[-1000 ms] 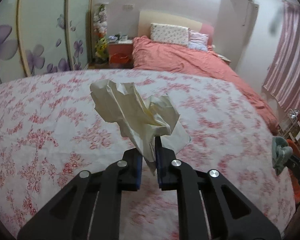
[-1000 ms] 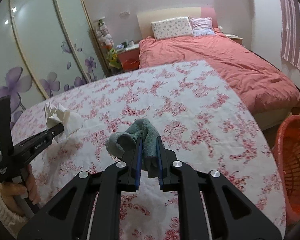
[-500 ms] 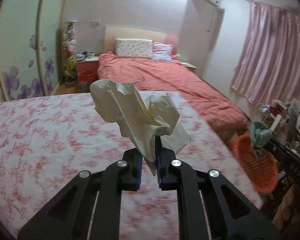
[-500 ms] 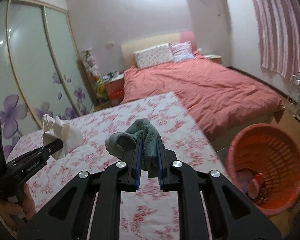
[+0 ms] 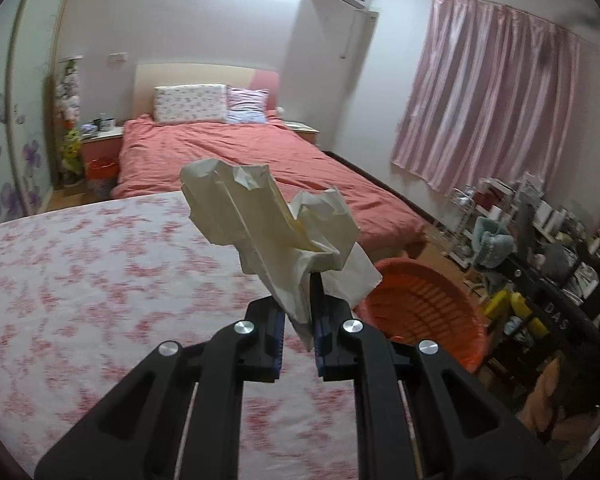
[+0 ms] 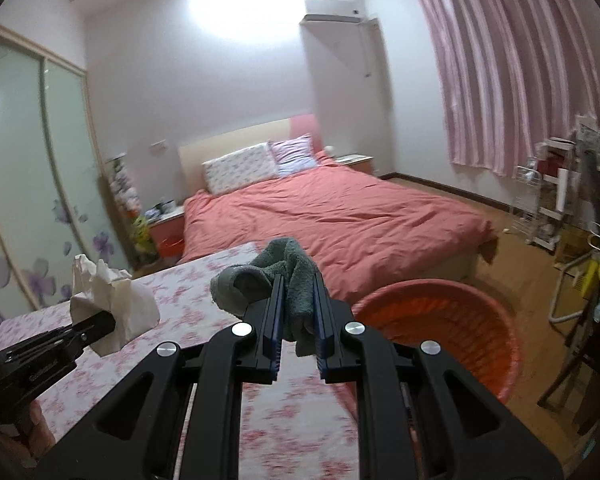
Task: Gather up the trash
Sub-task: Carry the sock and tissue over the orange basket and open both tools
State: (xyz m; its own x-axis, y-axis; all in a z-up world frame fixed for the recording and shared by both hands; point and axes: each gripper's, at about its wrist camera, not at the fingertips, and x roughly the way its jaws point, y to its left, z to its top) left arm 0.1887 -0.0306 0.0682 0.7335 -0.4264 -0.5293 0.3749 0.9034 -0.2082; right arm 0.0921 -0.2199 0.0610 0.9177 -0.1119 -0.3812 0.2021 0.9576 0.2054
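Note:
My left gripper (image 5: 298, 312) is shut on a crumpled cream paper tissue (image 5: 268, 232), held above the near bed's flowered cover. In the right wrist view that tissue (image 6: 112, 304) shows at the left in the left gripper (image 6: 100, 322). My right gripper (image 6: 296, 312) is shut on a grey-green cloth (image 6: 280, 276), also seen far right in the left wrist view as the cloth (image 5: 494, 240). An orange plastic basket (image 6: 452, 320) stands on the floor just right of the bed's corner, below and ahead of both grippers; the basket (image 5: 424, 312) sits partly behind the tissue.
A bed with a flowered white cover (image 5: 80, 264) lies under the grippers. Beyond it stands a bed with a salmon quilt (image 6: 340, 216). Cluttered shelves and a rack (image 5: 520, 220) line the right wall under pink curtains (image 6: 512, 80). Wooden floor (image 6: 512, 240) lies between.
Both grippers have swung right and risen off the flowered bed, each keeping its load. The orange basket has come into view close ahead.

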